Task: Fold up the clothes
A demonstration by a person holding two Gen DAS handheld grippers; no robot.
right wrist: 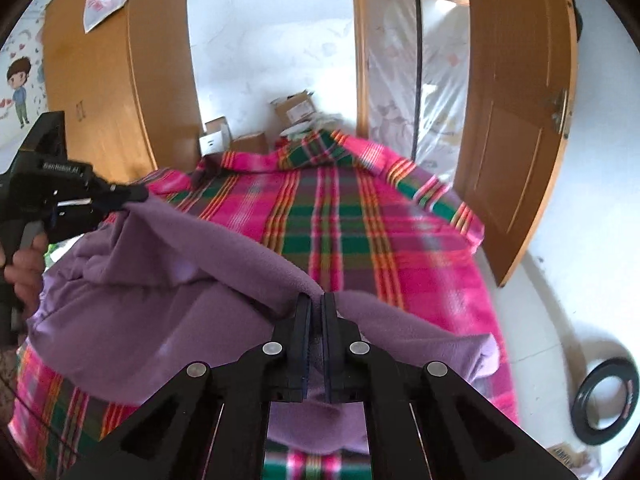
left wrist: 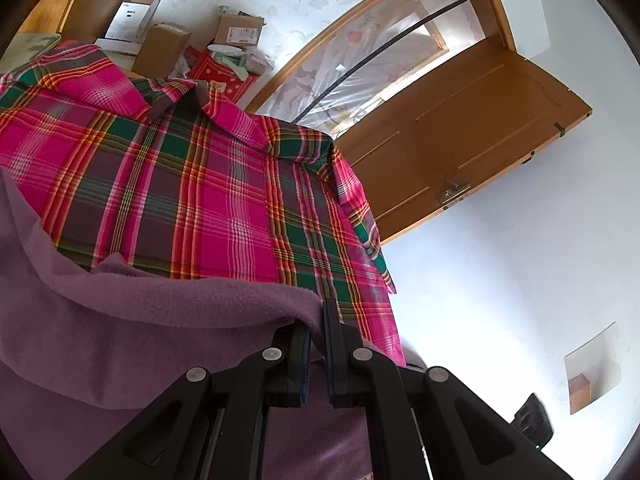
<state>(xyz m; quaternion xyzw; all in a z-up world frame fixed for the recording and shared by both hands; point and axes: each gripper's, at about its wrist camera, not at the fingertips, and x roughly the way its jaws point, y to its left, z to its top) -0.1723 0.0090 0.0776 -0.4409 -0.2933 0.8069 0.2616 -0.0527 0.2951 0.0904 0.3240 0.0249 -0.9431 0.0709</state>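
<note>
A purple fleece garment (right wrist: 160, 288) hangs lifted over a bed covered by a pink, green and orange plaid sheet (right wrist: 332, 220). My right gripper (right wrist: 317, 300) is shut on one edge of the fleece, which drapes down both sides of its fingers. My left gripper (right wrist: 134, 194) shows at the left of the right wrist view, held by a hand, shut on another edge of the same garment. In the left wrist view the left gripper (left wrist: 318, 316) pinches the purple fleece (left wrist: 120, 320), which fills the lower left above the plaid sheet (left wrist: 192, 184).
Cardboard boxes (left wrist: 160, 50) and a red bag (left wrist: 218, 74) are piled beyond the bed's far end. An open wooden door (right wrist: 516, 120) stands to the right, a wooden wardrobe (right wrist: 116, 76) to the left. A black ring (right wrist: 606, 398) lies on the white floor.
</note>
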